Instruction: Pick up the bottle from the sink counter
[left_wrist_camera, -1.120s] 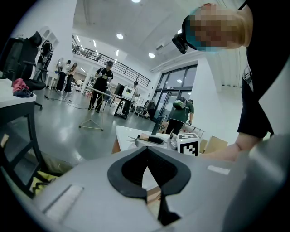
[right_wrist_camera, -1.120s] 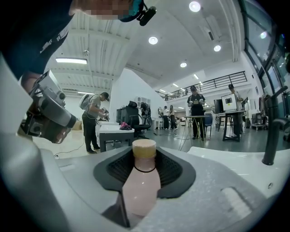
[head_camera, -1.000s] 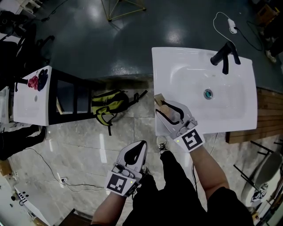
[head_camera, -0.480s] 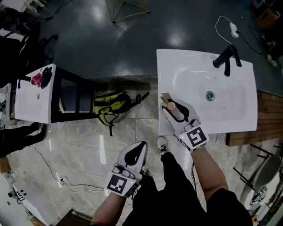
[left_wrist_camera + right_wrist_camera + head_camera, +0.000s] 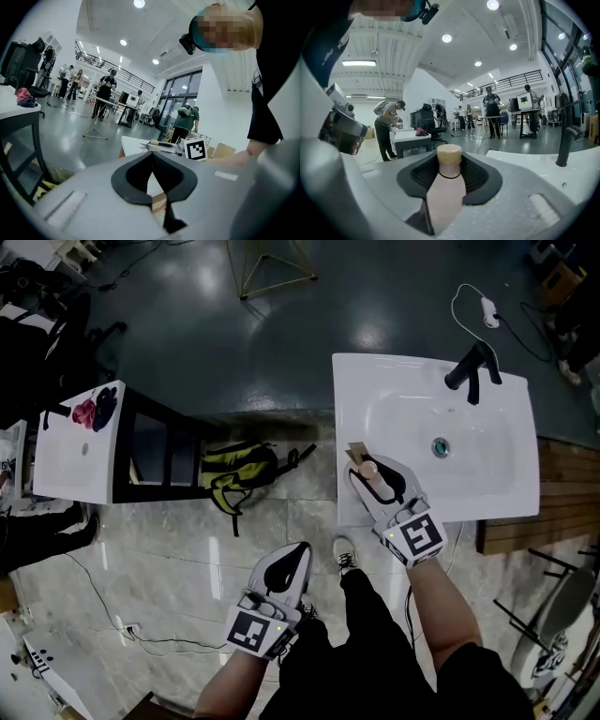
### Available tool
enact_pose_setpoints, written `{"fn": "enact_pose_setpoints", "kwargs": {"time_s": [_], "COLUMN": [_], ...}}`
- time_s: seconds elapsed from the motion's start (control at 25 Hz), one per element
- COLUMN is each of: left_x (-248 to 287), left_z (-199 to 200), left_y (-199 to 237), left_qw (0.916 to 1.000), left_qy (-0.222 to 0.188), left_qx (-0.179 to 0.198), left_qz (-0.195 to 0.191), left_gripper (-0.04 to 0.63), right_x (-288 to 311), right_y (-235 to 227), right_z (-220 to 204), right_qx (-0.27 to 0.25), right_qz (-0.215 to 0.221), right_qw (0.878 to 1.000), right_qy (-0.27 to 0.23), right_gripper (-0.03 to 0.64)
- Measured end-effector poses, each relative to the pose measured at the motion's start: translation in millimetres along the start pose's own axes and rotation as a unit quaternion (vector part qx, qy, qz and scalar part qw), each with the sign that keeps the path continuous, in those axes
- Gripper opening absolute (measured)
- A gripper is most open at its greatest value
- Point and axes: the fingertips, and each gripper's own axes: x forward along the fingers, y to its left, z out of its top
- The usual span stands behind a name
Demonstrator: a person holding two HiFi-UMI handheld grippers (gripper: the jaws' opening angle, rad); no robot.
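Right gripper view shows the bottle, pale pink with a tan cap, standing between the dark pads of the right tool. The pads are clenched against its body on both sides, with the cap rising just above them. In the head view the bottle is at the front left corner of the white sink surface, close to the edge, with a small tan block just beside it. No view shows whether its base has left the surface.

The basin, its drain and the black faucet lie well apart to the right. The left tool hangs over the floor, its tips together with nothing between them.

The main risk, as I judge it, is slip. The bottle looks smooth and narrows toward the neck, so a lift with a tilt could let it slide down through the pads. So near the corner, a dropped bottle would likely go over the edge to the floor. A sideways drag could also knock the block.
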Motion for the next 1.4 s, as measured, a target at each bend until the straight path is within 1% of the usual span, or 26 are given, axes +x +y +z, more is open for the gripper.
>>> {"fn": "enact_pose_setpoints", "kwargs": {"time_s": [0.32,0.76,1.2,1.4], "left_x": [-25,-87,-135,-152], "left_z": [15,26,16,15], "left_y": [-8,-28,-51,-64], "left_qw": [0.9998,0.9991,0.9984,0.9973], "left_qy": [-0.015,-0.028,-0.016,-0.014], "left_qx": [0.011,0.022,0.038,0.043], "left_qz": [-0.008,-0.023,-0.039,-0.059], "left_gripper": [0.003,0.003,0.003,0.003], "right_x": [-16,-56,-110,-136], "right_y": [25,84,136,155], "right_z": [22,53,71,78], "right_qx": [-0.004,-0.005,0.002,-0.001], "right_qz": [-0.003,-0.013,-0.041,-0.057], "right_qw": [1.000,1.000,0.999,0.998], "right_qy": [-0.006,-0.004,-0.006,-0.006], "right_gripper": [0.139,0.140,0.140,0.140]}}
